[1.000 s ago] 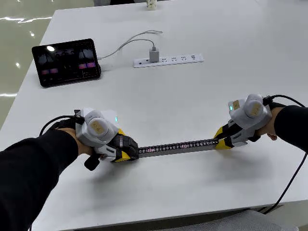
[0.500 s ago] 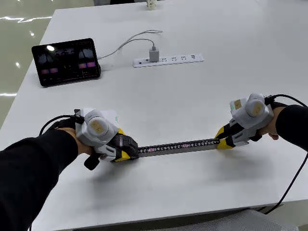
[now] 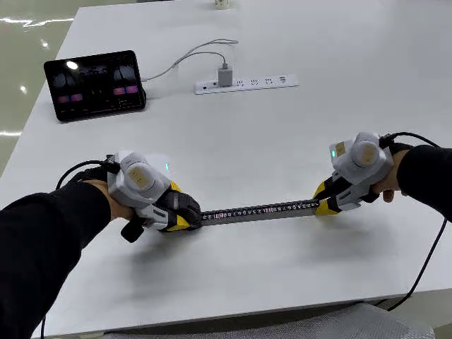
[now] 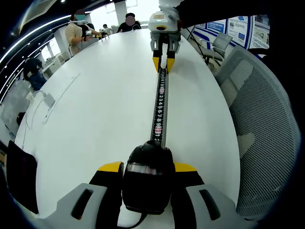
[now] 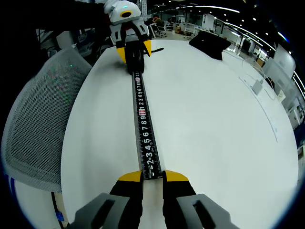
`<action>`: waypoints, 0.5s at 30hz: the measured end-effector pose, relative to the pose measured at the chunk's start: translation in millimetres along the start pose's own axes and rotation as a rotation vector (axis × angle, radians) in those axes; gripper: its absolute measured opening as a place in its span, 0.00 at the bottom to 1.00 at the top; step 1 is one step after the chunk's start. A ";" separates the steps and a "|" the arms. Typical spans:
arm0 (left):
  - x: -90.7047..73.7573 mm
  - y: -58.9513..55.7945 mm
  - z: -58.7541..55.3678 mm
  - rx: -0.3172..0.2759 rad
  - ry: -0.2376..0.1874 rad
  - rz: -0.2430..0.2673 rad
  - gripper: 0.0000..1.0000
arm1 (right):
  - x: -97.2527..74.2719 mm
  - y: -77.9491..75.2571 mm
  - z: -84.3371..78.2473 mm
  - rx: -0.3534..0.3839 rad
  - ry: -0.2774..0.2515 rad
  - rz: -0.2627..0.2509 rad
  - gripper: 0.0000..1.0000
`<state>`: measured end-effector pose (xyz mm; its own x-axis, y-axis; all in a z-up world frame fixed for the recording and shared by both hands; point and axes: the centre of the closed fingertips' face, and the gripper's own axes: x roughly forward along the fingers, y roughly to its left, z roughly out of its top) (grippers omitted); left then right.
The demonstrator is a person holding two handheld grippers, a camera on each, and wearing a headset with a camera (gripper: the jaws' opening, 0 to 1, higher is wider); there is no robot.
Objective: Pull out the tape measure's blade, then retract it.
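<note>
Little has moved since the earlier frames: the blade's extension looks unchanged (the camera itself drifted slightly). The left gripper [image 3: 182,215] is clamped on the black rounded tape-measure case [image 4: 147,183], which sits on the white tabletop [image 3: 282,127]. The right gripper [image 5: 152,176] pinches the tip of the dark numbered metal blade [image 5: 143,129]. The blade runs straight between the two grippers, near the table's front edge.

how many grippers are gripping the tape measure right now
2. The left gripper is shut on the black tape measure case at the left; the right gripper is shut on the end of its pulled-out numbered blade at the right.
</note>
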<state>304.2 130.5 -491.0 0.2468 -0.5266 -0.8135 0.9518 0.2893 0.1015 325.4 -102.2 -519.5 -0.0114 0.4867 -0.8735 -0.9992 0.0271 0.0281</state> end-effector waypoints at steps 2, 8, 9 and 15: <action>0.0 -0.4 0.1 -0.005 0.002 -0.001 0.34 | 0.5 -0.2 0.4 0.000 0.010 -0.004 0.12; 0.1 -0.9 -4.0 -0.048 0.027 0.012 0.36 | 0.5 0.1 -0.3 0.006 0.023 -0.015 0.12; -0.1 -1.3 -5.2 -0.044 0.032 0.013 0.36 | 0.7 0.2 0.0 0.000 0.029 -0.016 0.12; -1.7 0.8 -6.9 -0.046 0.044 0.019 0.36 | 0.4 -0.3 -1.0 0.002 0.038 -0.015 0.12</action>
<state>303.2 137.1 -493.5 0.2555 -0.4854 -0.8361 0.9375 0.3357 0.0916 325.7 -103.0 -520.4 0.0023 0.4530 -0.8915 -0.9992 0.0363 0.0159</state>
